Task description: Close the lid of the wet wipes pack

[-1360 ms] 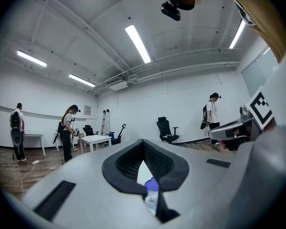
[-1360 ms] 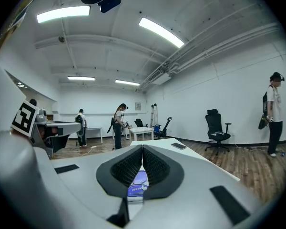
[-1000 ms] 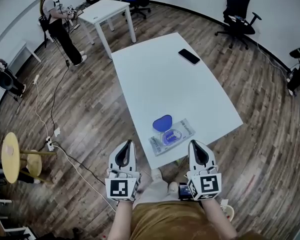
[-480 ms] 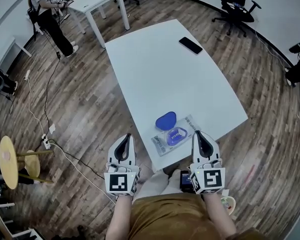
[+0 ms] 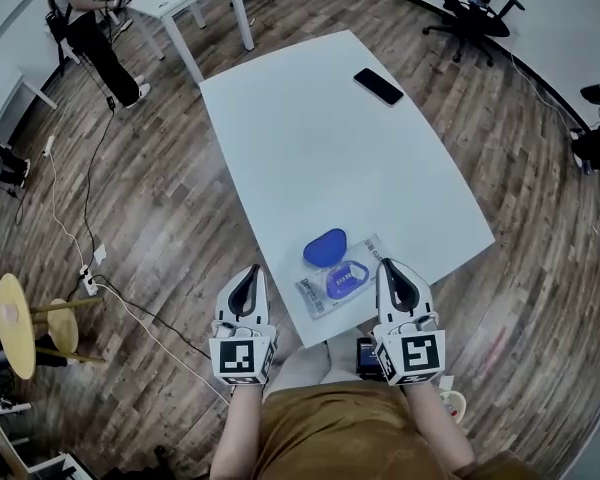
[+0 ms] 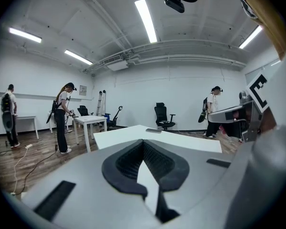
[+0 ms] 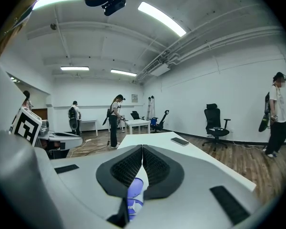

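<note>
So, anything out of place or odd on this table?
Only the wet wipes pack: it lies skewed at the near edge of the table with its blue lid flipped open. Nothing looks spilled or damaged.

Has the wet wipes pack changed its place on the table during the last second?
No. The wet wipes pack lies by the same near edge of the white table, with its blue lid open as before.

The right gripper (image 7: 142, 150) is hovering with its jaws pressed together, gripping nothing. Below their tips, the blue wipes lid (image 7: 134, 194) is peeking through. Ahead, a phone (image 7: 179, 141) is lying on the white bench (image 7: 155, 138).
</note>
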`<state>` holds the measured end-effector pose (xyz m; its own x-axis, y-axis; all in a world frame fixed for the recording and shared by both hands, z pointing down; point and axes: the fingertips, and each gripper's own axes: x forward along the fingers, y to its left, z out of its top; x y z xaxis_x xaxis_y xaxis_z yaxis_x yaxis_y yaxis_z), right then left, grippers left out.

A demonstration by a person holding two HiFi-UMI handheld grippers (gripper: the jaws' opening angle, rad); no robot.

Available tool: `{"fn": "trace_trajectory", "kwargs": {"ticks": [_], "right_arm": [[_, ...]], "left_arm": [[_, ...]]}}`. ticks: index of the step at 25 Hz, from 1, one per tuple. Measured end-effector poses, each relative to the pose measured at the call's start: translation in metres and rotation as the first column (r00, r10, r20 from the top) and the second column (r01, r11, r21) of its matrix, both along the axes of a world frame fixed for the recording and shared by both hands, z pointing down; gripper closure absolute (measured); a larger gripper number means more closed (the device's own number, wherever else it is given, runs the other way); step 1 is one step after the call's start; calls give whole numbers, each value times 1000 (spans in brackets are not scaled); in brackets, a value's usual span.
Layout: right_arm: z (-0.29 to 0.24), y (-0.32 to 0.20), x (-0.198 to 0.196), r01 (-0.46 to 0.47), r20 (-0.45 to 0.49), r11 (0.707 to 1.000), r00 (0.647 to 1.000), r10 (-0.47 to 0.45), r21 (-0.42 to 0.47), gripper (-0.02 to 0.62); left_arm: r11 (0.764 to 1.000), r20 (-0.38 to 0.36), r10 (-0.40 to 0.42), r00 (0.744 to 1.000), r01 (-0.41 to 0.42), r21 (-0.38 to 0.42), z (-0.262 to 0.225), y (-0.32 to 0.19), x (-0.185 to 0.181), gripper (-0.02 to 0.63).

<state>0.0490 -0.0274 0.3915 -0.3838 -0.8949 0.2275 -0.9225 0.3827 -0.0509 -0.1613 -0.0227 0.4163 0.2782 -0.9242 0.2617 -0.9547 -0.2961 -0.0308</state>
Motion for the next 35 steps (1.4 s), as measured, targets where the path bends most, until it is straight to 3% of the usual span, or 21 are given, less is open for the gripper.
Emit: {"fn": "trace_trajectory", "kwargs": {"ticks": [18, 35], "right_arm": [[60, -36, 15, 50, -42, 989, 998, -56, -139, 585], [105, -59, 11, 108, -35, 964, 992, -120, -241, 585]], "left_arm": [[989, 31, -7, 1000, 11, -149, 60, -30, 17, 600], [957, 48, 40, 998, -24, -290, 120, -44, 34, 600]]}}
